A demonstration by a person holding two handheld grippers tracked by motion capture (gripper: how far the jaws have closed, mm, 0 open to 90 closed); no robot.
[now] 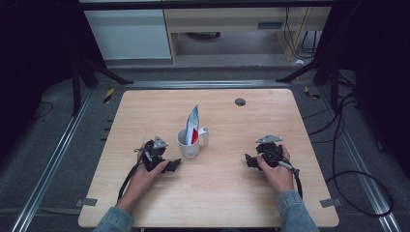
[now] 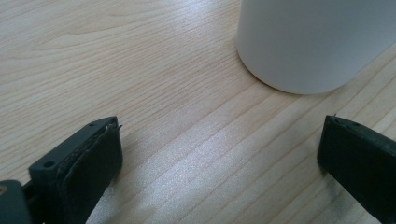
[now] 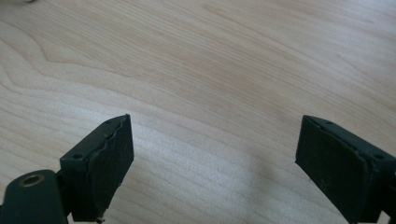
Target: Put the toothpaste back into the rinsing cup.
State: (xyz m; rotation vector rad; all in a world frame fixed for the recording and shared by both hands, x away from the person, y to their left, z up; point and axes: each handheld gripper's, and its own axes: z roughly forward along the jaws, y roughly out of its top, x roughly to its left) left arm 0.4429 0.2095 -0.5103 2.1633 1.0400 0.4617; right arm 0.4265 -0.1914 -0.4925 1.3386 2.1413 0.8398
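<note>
Two grippers, one mug with a pouch in it; view by view:

- High view: white mug [image 1: 188, 143] stands upright near the middle of the tabletop [image 1: 227, 193], handle turned to the far right side. A blue-white-red pouch [image 1: 193, 124] stands in it, sticking well above the rim and leaning a bit. Left gripper [image 1: 173, 165] sits just beside the mug's near-left side, jaws pointing at it. Right gripper [image 1: 248, 160] is well apart from the mug, low over bare wood.
- Left gripper view: jaws spread wide, nothing between them; the mug's lower wall [image 2: 317, 44] is just ahead and to the right, not touched. Released.
- Right gripper view: jaws also spread wide over bare wood grain, nothing held. Released.
- Handling, my read: the mug looks like glazed ceramic, so rigid, fairly heavy, slick and chippable. Best grasped across the wall near the rim or by the handle, squarely, no tilt. The pouch looks light and floppy, crushes easily; pinch the flat top edge and lift straight up, bracing the mug so it doesn't drag or tip.
</note>
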